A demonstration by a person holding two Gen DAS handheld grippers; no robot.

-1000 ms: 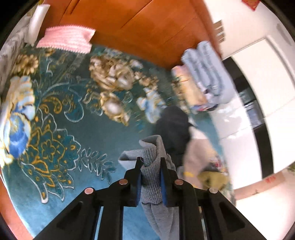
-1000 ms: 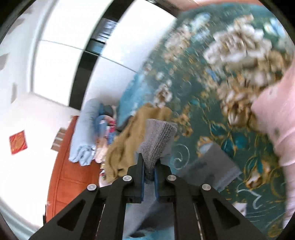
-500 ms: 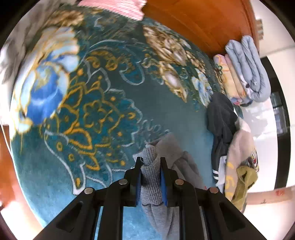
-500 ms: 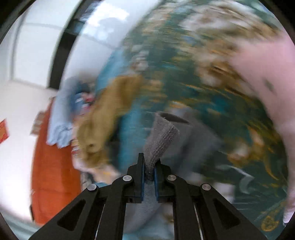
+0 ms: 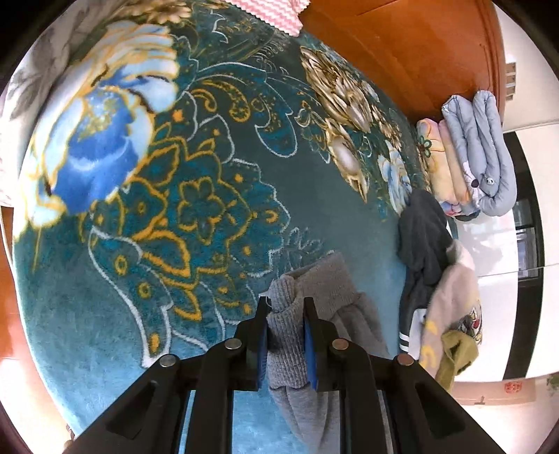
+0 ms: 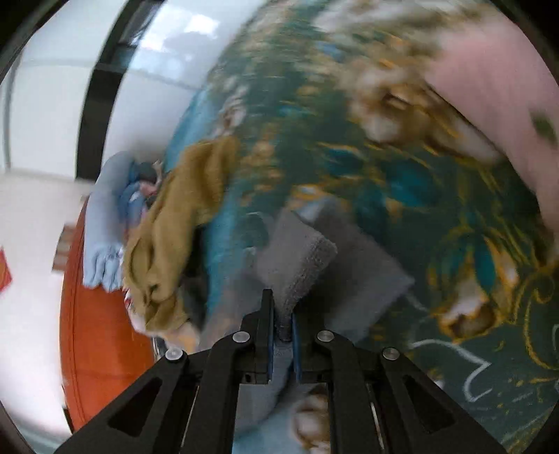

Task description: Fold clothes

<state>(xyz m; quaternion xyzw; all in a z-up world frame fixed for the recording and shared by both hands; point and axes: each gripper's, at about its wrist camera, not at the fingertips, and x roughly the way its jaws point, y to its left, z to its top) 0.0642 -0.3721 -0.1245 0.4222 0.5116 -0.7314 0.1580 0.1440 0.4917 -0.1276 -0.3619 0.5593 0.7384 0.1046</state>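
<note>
Left gripper (image 5: 285, 319) clamped on a ribbed cuff/hem of the grey knit garment (image 5: 325, 279), fingers pinched on a thick bunch of it. Right gripper (image 6: 282, 319) likewise clamped on a thin edge of the same grey garment (image 6: 304, 258), fingers nearly together with fabric between. Right view motion-blurred, details soft

Garment is held at two points and raised over the bed; the rest hangs down and trails forward from both grippers, part of it lying or nearly lying on the teal floral blanket (image 5: 195, 216) just ahead of the fingers. Cannot tell if the far end touches the blanket. Long axis seems to run between the two grips, across the person, so the next move likely turns on bringing the two held ends forward and down onto the blanket ahead. Neither hand clearly nearer the lay-down spot

Beyond, in the left view: heap of unfolded clothes (image 5: 436, 279) to the right at the blanket edge, dark and beige pieces plus an olive one. Further back, rolled quilts (image 5: 478, 153) by the wooden headboard (image 5: 401, 45). Pink knit item (image 5: 269, 14) at the far top edge. Risk guess: bunched left grip may leave a twisted fold
</note>
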